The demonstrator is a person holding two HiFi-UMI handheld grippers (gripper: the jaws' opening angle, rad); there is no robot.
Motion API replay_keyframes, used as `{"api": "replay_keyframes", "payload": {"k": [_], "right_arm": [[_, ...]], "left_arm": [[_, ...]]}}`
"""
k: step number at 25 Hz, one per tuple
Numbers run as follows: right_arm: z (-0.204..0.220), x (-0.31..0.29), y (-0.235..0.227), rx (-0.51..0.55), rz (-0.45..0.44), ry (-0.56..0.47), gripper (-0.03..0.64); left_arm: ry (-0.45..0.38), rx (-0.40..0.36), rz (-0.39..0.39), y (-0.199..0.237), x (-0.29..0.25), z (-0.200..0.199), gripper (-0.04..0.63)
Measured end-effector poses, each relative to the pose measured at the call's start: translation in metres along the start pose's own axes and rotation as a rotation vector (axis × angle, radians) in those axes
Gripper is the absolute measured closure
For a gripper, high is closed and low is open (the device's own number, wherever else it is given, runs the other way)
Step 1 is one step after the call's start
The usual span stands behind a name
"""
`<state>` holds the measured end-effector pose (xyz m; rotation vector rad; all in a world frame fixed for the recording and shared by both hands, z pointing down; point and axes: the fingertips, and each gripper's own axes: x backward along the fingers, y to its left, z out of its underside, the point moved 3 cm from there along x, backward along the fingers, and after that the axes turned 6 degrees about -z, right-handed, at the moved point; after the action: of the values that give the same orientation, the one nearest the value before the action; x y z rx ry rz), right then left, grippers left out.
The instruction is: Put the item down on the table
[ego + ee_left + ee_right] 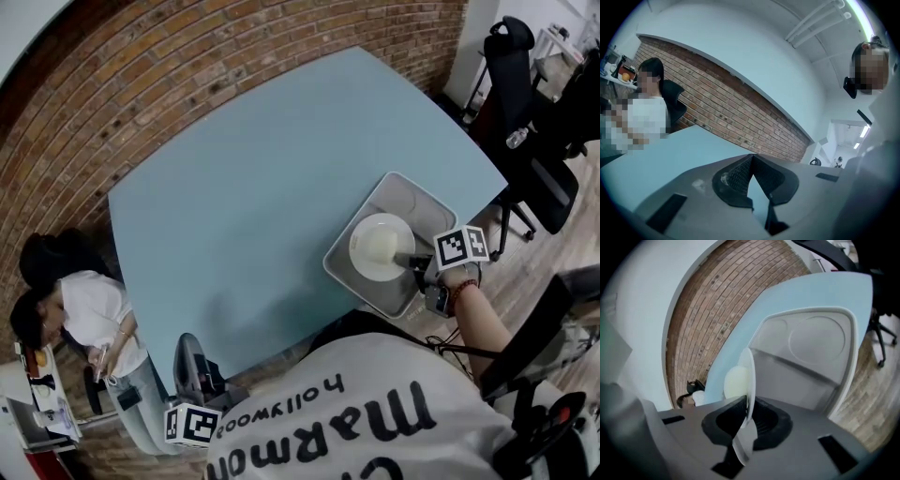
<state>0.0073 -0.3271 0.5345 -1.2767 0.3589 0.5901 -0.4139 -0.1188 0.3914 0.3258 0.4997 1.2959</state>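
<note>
The person's white T-shirt [375,361] carries black print, upside down from here: "hollywood" next to larger letters that the frame cuts off. The right gripper [411,261] clamps the rim of a round, smooth white plate [380,246]. The plate sits over a grey moulded tray [412,187] with rounded corners, at the near edge of the matt pale-blue table [281,169]. The left gripper [192,370], its ribbed jaws pressed together on nothing, is just off the table's near edge.

The person's white shirt [367,375] bore black print, seen upside down: a small "hollywood" and larger letters reading roughly "MaRmon", with further letters cut off.
</note>
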Motion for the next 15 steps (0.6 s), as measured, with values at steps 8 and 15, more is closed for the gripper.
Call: {"api": "replay_keyframes", "payload": {"k": [8,15], "right_arm": [[-0.004,-0.007,0.004,0.149,0.081,0.067,0.58],[-0.005,-0.01,0.003,0.189,0.081,0.044,0.58]], "left_arm": [[0.001,0.005,-0.013,0.0,-0.003,0.002,0.589],[0.003,0.013,-0.031,0.002,-0.004,0.005,0.589]]}}
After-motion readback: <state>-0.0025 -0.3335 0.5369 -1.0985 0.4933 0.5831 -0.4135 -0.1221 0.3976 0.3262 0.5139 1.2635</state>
